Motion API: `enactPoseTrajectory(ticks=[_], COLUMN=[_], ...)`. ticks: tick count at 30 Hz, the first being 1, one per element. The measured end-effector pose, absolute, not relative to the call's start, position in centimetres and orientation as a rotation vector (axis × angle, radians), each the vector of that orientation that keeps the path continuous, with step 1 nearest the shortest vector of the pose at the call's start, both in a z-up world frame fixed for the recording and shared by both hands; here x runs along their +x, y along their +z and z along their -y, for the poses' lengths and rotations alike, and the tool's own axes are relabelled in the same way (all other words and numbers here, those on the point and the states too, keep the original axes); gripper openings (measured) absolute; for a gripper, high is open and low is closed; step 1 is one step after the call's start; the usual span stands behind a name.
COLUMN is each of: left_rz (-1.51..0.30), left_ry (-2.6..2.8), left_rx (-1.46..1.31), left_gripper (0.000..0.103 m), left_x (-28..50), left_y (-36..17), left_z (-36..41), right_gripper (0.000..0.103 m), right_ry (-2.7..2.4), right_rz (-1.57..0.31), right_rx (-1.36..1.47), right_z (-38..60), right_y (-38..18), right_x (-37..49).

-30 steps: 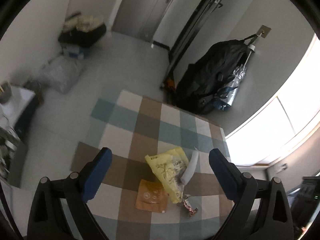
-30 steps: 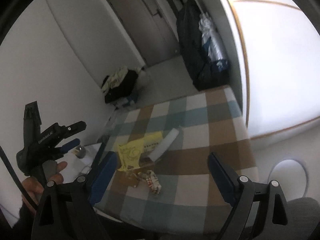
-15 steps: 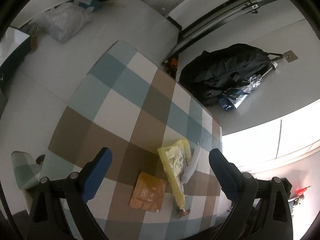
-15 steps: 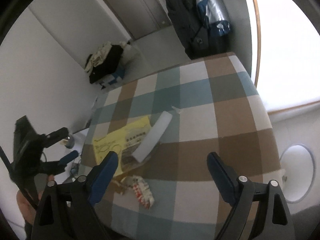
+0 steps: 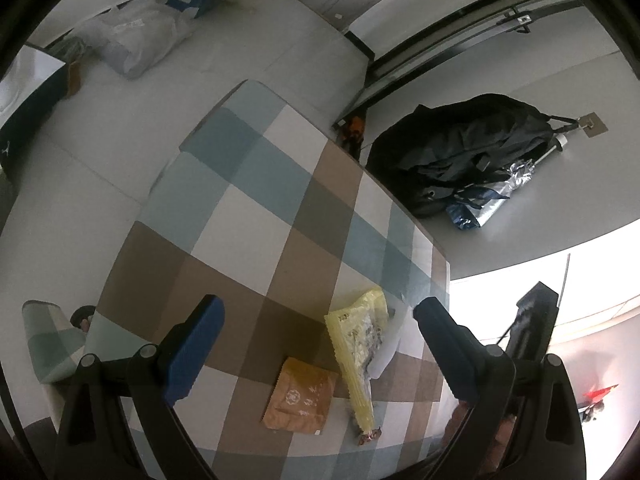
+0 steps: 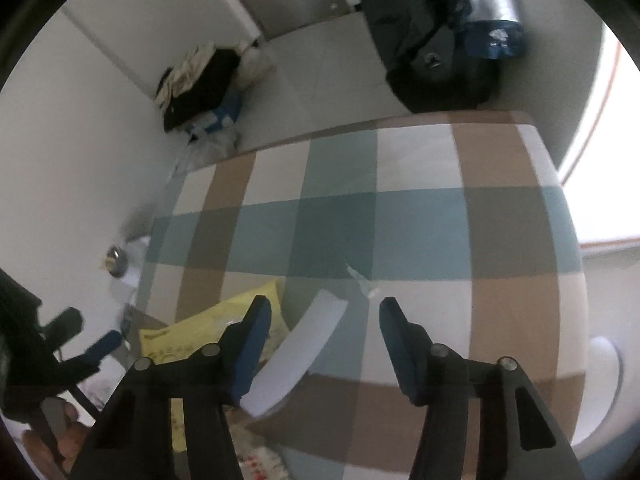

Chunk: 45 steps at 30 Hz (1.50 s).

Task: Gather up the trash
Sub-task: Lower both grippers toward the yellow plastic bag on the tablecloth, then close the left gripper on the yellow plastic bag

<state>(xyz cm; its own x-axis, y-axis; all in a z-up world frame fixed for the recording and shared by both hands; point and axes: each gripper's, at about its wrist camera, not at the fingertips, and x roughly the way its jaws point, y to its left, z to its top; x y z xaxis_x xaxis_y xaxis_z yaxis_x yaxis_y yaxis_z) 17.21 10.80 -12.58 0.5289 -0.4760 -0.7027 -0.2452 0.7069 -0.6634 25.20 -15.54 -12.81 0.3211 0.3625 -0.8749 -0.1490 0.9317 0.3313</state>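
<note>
Since a second ago the right gripper [image 6: 325, 312] has dropped close over the trash, and its blue jaws are closing around the white paper strip [image 6: 296, 356] without touching it yet; the strip's lower end is cut off behind the left jaw. Motion blur softens that whole view. The left gripper [image 5: 316, 312] hangs higher with its jaws spread wide and nothing between them.

On the checked brown, teal and white surface [image 5: 256, 216], the crinkled yellow plastic wrapper [image 5: 358, 344] lies just beside the strip, which from the left wrist is mostly hidden under it. A flat orange paper sachet [image 5: 300, 398] rests just beside the wrapper's near end. A small red-and-white candy wrapper [image 5: 369, 435] peeks out at the wrapper's tip, too small to read.
</note>
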Motion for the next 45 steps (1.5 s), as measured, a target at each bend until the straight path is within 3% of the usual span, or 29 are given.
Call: enactPoseTrajectory(ticks=[6, 8, 15, 37, 45], left_rz=[-1.031, -1.034, -1.028, -1.194, -1.205], left_ry=[-0.149, -0.146, -0.130, -0.173, -0.096], left_rx=[-0.816, -0.815, -0.797, -0.745, -0.438], left_gripper=[0.095, 0.095, 0.095, 0.095, 0.095], left_x=[17.3, 17.4, 17.3, 18.4, 18.8], left_y=[-12.7, -12.8, -12.7, -15.4, -15.4], left_z=[-11.0, -11.1, -11.0, -8.1, -4.6], right_gripper=[0.041, 0.026, 0.009, 0.006, 0.006], right_ry=[0.344, 0.346, 0.366, 0.411, 0.389], right_rz=[-1.246, -1.242, -1.195, -0.972, -0.950], right_rx=[0.091, 0.049, -0.109, 0.114, 0.170], right_z=[13.8, 13.4, 12.0, 16.5, 19.7], right_y=[-14.2, -14.2, -13.6, -5.8, -5.4], right_x=[26.1, 26.1, 24.8, 20.0, 16.9])
